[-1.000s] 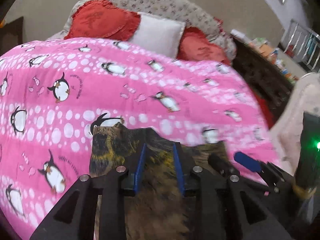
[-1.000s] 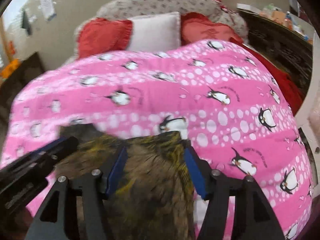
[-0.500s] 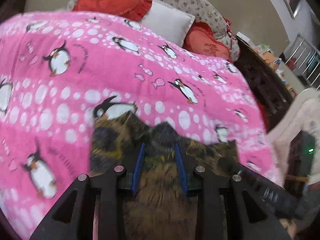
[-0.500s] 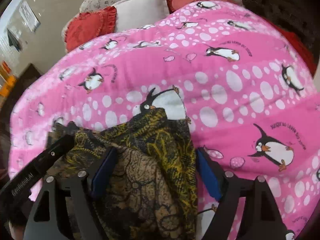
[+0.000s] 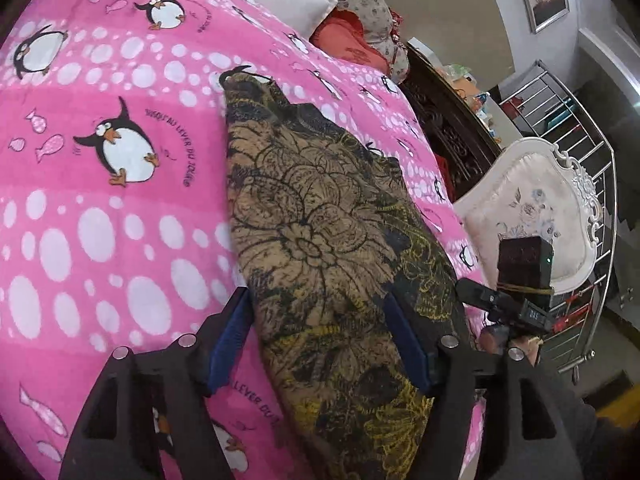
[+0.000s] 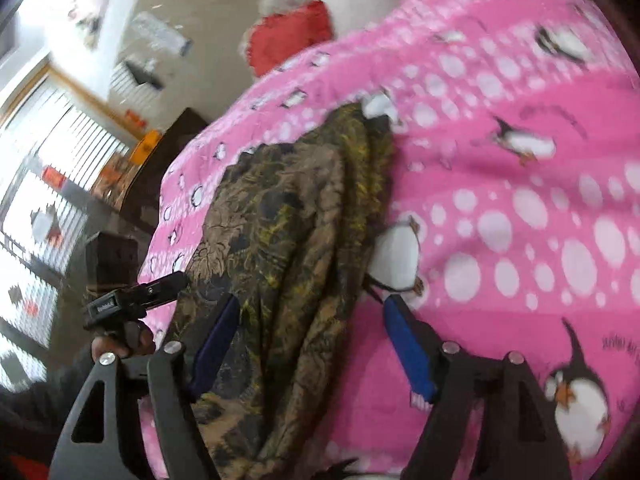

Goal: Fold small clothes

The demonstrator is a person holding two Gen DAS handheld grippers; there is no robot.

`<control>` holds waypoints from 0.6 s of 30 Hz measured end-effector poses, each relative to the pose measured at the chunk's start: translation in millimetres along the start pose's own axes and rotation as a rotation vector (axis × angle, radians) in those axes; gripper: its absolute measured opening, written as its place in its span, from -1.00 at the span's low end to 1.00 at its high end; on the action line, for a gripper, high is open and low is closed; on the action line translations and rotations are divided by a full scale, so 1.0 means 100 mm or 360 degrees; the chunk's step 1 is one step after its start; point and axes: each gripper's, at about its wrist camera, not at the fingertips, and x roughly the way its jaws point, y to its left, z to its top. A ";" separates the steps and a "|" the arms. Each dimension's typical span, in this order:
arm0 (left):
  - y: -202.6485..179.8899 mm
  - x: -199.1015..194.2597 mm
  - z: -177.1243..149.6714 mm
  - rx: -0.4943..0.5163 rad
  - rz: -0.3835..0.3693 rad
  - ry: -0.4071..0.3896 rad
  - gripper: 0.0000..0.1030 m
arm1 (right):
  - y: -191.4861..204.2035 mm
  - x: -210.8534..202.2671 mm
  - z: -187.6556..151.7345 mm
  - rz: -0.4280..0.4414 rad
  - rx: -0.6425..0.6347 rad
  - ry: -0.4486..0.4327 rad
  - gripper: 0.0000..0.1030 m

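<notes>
A small brown garment with black and yellow flower print (image 5: 320, 232) lies flat in a long strip on the pink penguin blanket (image 5: 100, 220). My left gripper (image 5: 320, 328) is open, its blue pads on either side of the garment's near end. The right gripper's body shows at the right of this view (image 5: 504, 308). In the right wrist view the same garment (image 6: 288, 232) lies wrinkled on the blanket (image 6: 520, 208). My right gripper (image 6: 312, 328) is open over the garment's near part. The left gripper shows at the left of that view (image 6: 136, 296).
Red and white pillows (image 5: 304, 0) lie at the head of the bed. A dark carved cabinet (image 5: 448, 120) stands beside the bed, with a white upholstered chair (image 5: 536, 208) and a metal railing (image 5: 568, 112) to the right. A dark piece of furniture (image 6: 168, 152) stands on the other side.
Both grippers have opened and let go of the garment, which now lies flat on the blanket. Both have tilted and drawn back a little.
</notes>
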 end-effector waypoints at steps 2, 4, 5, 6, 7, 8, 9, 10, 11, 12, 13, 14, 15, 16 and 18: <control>0.01 0.03 0.05 -0.0028 -0.0012 -0.0021 -0.06 | -0.01 0.07 0.06 0.0061 -0.0004 -0.0026 0.57; 0.02 0.06 0.10 -0.0059 -0.0016 -0.0054 -0.06 | -0.04 0.27 0.24 0.0110 -0.0005 -0.0024 0.51; 0.03 0.06 0.10 -0.0063 -0.0015 -0.0070 -0.06 | -0.02 0.39 0.33 0.0130 -0.0042 -0.0029 0.46; 0.04 0.07 0.11 -0.0059 -0.0015 -0.0086 -0.06 | -0.03 0.45 0.39 0.0148 -0.0058 -0.0022 0.31; 0.03 0.06 0.09 -0.0041 -0.0009 -0.0105 -0.06 | -0.03 0.51 0.43 0.0169 -0.0066 -0.0005 0.09; 0.01 0.07 0.06 -0.0011 0.0005 -0.0122 -0.06 | -0.04 0.59 0.45 0.0183 -0.0074 0.0024 0.00; -0.01 0.06 0.04 0.0009 0.0023 -0.0139 -0.06 | -0.07 0.58 0.45 0.0199 -0.0072 0.0026 -0.06; -0.03 0.06 0.02 0.0014 0.0040 -0.0158 -0.08 | -0.08 0.56 0.44 0.0223 -0.0067 0.0008 -0.16; -0.06 0.09 0.02 0.0007 0.0052 -0.0173 -0.17 | -0.10 0.58 0.46 0.0249 -0.0059 -0.0018 -0.22; -0.06 0.10 0.02 -0.0011 0.0061 -0.0181 -0.55 | -0.11 0.57 0.45 0.0256 -0.0052 -0.0034 -0.26; -0.06 0.11 0.02 -0.0025 0.0084 -0.0177 -0.76 | -0.12 0.57 0.43 0.0248 -0.0053 -0.0037 -0.27; -0.05 0.13 0.01 -0.0041 0.0120 -0.0179 -0.92 | -0.10 0.61 0.44 0.0215 -0.0052 -0.0022 -0.28; -0.06 0.14 0.00 -0.0047 0.0143 -0.0196 -0.98 | -0.10 0.63 0.44 0.0186 -0.0054 -0.0007 -0.28; -0.10 0.15 -0.01 -0.0027 0.0189 -0.0211 -1.00 | -0.10 0.62 0.43 0.0162 -0.0058 0.0008 -0.28; -0.24 0.12 -0.02 0.0053 0.0286 -0.0240 -1.00 | -0.07 0.62 0.41 0.0132 -0.0053 0.0017 -0.28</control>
